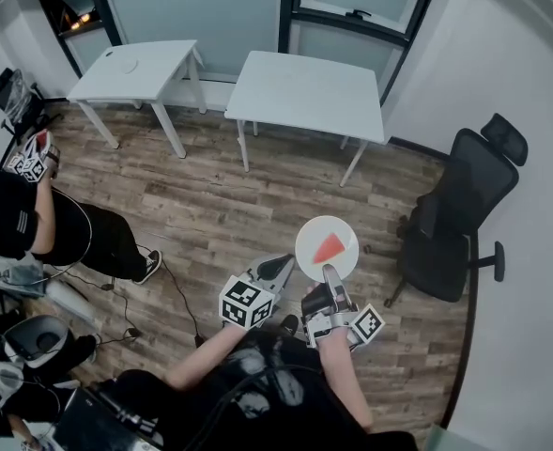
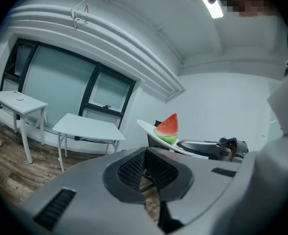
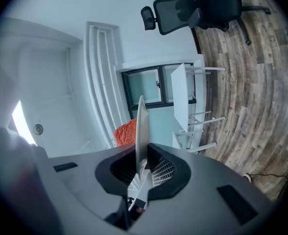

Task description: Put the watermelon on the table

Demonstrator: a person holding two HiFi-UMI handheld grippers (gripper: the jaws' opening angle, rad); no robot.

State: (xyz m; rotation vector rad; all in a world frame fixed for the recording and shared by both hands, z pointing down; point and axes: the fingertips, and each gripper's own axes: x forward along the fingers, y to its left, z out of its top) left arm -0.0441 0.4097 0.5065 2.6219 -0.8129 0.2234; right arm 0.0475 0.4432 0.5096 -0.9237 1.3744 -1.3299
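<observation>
1. The white plate (image 1: 310,236) carries one watermelon slice (image 1: 330,248), in the air, well apart from the tables (image 1: 304,92).
2. The right gripper (image 1: 330,272) clamps the plate's rim; the left gripper (image 1: 281,266) is closed, empty.
3. In the right gripper view the plate stands edge-on and hides most of the slice.
</observation>
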